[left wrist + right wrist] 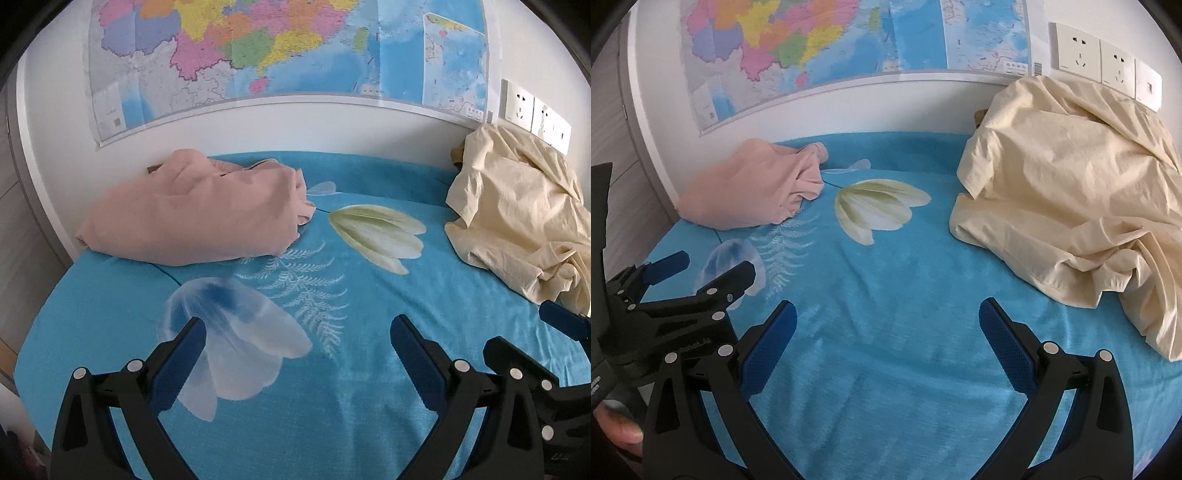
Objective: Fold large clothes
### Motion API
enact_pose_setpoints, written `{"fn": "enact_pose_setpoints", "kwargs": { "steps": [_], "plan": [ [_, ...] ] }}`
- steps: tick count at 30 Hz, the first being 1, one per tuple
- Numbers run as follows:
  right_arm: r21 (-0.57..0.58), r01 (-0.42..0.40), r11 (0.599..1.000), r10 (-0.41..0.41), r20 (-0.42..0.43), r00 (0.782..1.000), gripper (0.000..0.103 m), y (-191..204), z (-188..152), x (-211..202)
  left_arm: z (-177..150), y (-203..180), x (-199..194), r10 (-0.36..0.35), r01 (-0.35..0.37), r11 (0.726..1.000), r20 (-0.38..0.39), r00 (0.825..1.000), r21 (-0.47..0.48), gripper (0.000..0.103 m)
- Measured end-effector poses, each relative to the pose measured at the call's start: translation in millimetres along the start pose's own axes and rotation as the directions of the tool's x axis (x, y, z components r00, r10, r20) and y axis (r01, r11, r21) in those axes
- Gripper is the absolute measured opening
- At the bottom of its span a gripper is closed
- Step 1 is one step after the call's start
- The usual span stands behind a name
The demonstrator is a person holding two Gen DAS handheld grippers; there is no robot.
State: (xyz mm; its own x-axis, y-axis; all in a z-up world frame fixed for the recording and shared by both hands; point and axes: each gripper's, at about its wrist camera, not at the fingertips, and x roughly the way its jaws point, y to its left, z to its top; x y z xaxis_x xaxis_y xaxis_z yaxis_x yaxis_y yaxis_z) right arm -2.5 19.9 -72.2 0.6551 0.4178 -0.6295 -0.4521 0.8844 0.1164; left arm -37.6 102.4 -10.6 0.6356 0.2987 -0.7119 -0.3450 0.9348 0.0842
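A pink garment (192,218) lies loosely folded at the far left of the blue flowered cloth (314,387); it also shows in the right wrist view (750,192). A crumpled cream garment (517,221) is heaped at the far right, large in the right wrist view (1071,192). My left gripper (297,332) is open and empty above the cloth's middle. My right gripper (888,314) is open and empty, left of the cream heap. In the right wrist view the left gripper (705,264) shows at the left.
A white wall with a coloured map (258,55) stands behind the table. Wall sockets (1104,62) sit above the cream heap. The cloth's left edge (55,295) drops off beside a grey wall.
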Motion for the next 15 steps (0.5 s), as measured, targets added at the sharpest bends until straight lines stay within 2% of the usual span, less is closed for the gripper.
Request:
{"fn": "enact_pose_setpoints", "kwargs": {
  "steps": [3,7,10,13,15],
  "plan": [
    [-0.006,0.024,1.0,-0.024,-0.009,1.0,0.098,2,-1,3,-2,0,8,-0.018,0.018,1.0,-0.038,0.999,-0.003,0.097],
    [0.004,0.089,0.996,-0.088,-0.073,0.993,0.098,-5,-10,22,-13,4,35,-0.049,0.041,0.998,-0.137,0.989,-0.057,0.097],
    [0.018,0.121,0.993,-0.118,-0.121,0.986,0.098,-13,-16,38,-21,5,55,-0.028,0.015,0.997,-0.195,0.98,-0.071,0.097],
    [0.02,0.161,0.987,-0.155,-0.176,0.972,0.099,-19,-21,53,-23,0,58,0.008,-0.015,0.999,-0.195,0.981,-0.035,0.098],
    [0.002,0.173,0.985,-0.17,-0.172,0.97,0.099,-15,-21,53,-23,1,59,0.002,-0.011,0.999,-0.196,0.981,-0.045,0.098]
  ]
}}
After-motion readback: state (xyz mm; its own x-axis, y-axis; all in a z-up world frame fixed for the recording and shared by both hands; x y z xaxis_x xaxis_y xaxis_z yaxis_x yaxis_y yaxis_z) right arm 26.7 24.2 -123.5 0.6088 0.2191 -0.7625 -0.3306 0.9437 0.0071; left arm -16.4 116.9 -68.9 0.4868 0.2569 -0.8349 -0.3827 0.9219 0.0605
